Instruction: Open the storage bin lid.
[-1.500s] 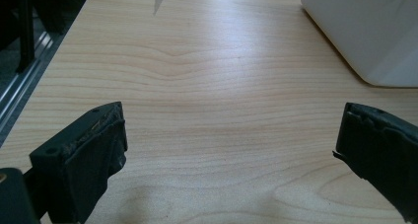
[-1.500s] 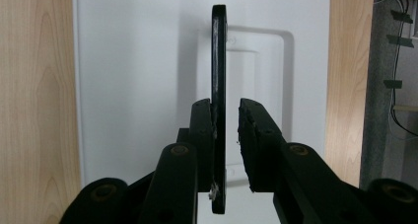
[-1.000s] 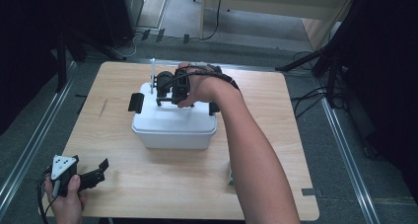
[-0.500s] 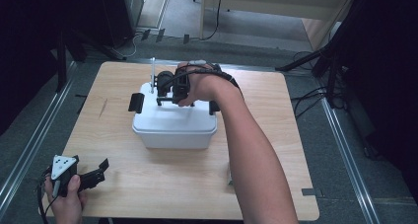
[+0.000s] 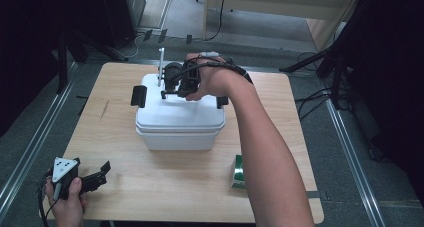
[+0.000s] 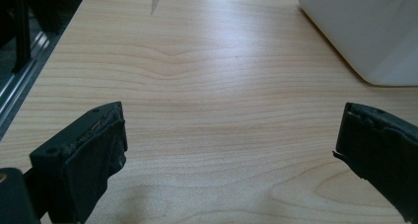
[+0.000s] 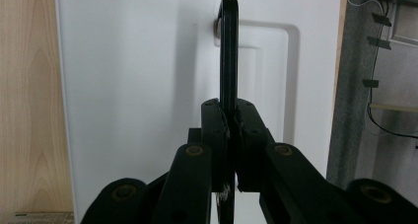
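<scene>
A white lidded box (image 5: 177, 122) stands in the middle of the wooden table (image 5: 280, 137). A black latch (image 5: 138, 96) sits at its left end and another latch (image 5: 221, 102) at its right. My right gripper (image 5: 167, 89) hovers over the lid, shut on the thin black handle (image 7: 229, 46), which stands up edge-on from the white lid (image 7: 138, 86). In the right gripper view both pads of the right gripper (image 7: 230, 113) press on that handle. My left gripper (image 5: 102, 172) rests low at the table's front left corner. The left gripper (image 6: 231, 145) is open over bare wood.
A small green carton (image 5: 239, 171) lies on the table to the front right of the box. In the left gripper view a corner of the white box (image 6: 365, 31) shows at the upper right. Metal floor rails (image 5: 35, 142) run along both sides of the table.
My right hand has risen slightly above the lid with the handle still between the jaws. The left hand and the box stay where they were.
</scene>
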`<state>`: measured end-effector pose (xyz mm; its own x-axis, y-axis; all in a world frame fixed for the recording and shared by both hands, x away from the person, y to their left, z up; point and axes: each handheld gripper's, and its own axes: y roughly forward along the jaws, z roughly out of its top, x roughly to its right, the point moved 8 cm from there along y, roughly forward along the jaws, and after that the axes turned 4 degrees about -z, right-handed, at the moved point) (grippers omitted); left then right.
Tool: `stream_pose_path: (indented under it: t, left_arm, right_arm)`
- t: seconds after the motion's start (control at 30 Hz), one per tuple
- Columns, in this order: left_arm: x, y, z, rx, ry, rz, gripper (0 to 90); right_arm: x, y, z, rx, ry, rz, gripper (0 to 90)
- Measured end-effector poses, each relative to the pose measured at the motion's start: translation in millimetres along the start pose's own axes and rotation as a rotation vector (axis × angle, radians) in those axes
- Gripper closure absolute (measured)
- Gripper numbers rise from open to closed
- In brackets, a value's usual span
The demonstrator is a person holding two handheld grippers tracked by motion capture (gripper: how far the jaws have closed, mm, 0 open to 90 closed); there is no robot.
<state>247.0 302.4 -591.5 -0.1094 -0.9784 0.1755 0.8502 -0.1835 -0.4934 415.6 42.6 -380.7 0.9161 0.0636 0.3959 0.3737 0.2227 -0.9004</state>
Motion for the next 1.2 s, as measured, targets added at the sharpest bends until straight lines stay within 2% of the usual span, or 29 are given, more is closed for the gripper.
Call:
stream_pose_path:
  t: [0.23,0.3,0.53,0.87,0.93,1.2]
  left_arm:
    - [0.2,0.2,0.1,0.001,0.003,0.001,0.0]
    - [0.2,0.2,0.1,0.000,0.004,0.002,0.0]
    - [0.6,0.2,-0.2,-0.004,0.009,0.005,0.0]
    - [0.9,0.4,-0.3,-0.003,0.012,0.009,0.0]
    - [0.9,0.2,-0.5,-0.006,0.015,0.010,0.0]
    - [1.1,-0.1,-0.9,-0.008,0.015,0.014,0.0]
  right_arm:
    - [2.3,-12.7,-12.6,0.004,0.012,-0.019,85.6]
    - [3.0,-17.9,-21.4,-0.003,0.003,-0.026,85.6]
    - [4.1,-30.1,-44.4,-0.014,0.025,-0.045,85.6]
    - [5.4,-41.7,-75.6,-0.019,0.042,-0.065,85.6]
    - [4.9,-45.0,-84.0,-0.024,0.058,-0.068,85.6]
    - [4.8,-53.6,-108.3,-0.032,0.060,-0.088,85.6]
